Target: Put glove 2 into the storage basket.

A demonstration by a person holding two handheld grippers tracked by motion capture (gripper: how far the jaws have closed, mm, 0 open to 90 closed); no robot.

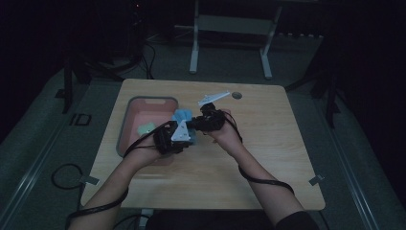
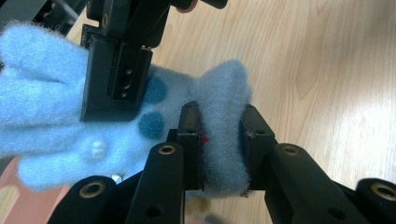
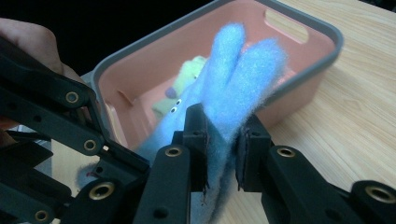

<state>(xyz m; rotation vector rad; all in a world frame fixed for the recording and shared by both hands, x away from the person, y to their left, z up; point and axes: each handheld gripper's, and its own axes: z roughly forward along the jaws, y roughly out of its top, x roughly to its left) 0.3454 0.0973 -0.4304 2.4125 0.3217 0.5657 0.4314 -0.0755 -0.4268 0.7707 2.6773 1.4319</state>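
Holding a fuzzy blue plush toy (image 1: 183,116) at frame centre of the high view, just right of the pink bin (image 1: 125,128) on the wooden table (image 1: 268,143): left gripper (image 2: 223,135) clamped on one soft fold, right gripper (image 3: 223,135) pinched on another part. Risking a slip, since the pile compresses and either pinch sits near an edge. Pulling the hands apart could tear free one grip and drop the toy outside the bin, where a green toy (image 3: 187,81) lies.

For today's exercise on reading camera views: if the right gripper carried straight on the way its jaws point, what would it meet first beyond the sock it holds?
Probably the pink bin: the right gripper, shut on the blue sock, points toward its near rim, though depth is unclear.
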